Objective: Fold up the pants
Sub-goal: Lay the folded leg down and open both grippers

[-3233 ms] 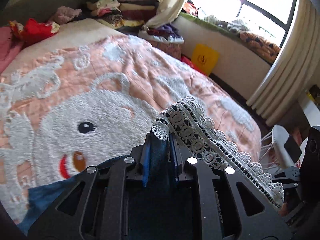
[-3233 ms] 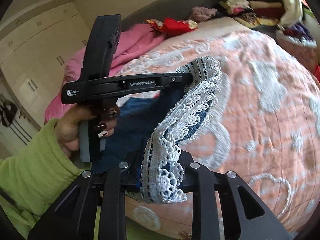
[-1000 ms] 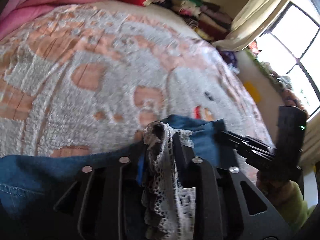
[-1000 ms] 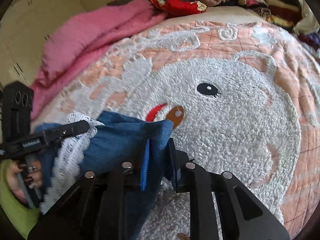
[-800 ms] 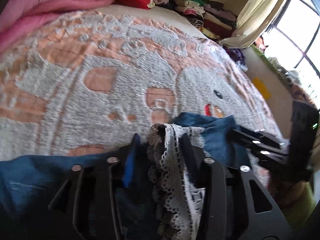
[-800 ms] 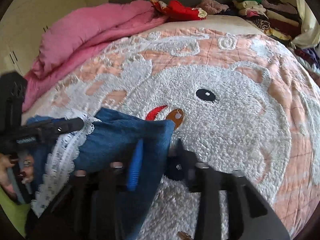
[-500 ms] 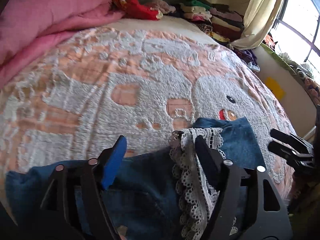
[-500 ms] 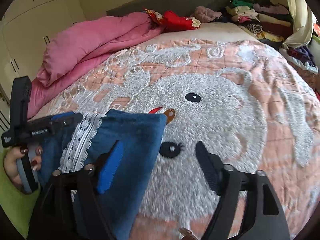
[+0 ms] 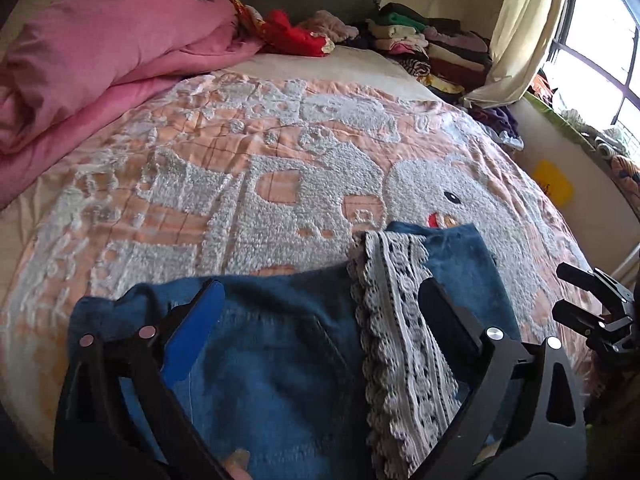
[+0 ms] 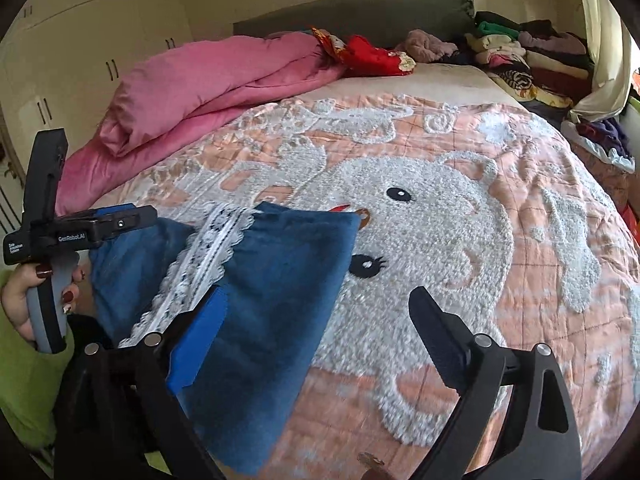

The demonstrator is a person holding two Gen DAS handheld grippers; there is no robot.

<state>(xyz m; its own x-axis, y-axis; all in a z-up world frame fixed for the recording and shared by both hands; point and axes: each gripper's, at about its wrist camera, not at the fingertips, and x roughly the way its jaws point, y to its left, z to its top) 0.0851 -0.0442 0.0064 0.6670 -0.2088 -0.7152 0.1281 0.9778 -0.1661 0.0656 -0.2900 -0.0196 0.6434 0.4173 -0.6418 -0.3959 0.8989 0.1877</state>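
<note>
Looking down both cameras, we see the pants (image 9: 276, 360) lying folded on the near edge of the bed (image 9: 280, 160), their blue denim doubled over and a white lace trim (image 9: 400, 320) running across the top layer. Our left claw (image 9: 320, 300) has just been opening and now stands wide, its jaws above the denim and lace with nothing gripped. Our right claw (image 10: 316, 312) has likewise just spread wide; one finger sits over the folded leg, seemingly clear of it, though we cannot be sure. A pink quilt (image 10: 208, 84) is bunched at the far left, with stacked clothes (image 10: 528, 60) beyond.
</note>
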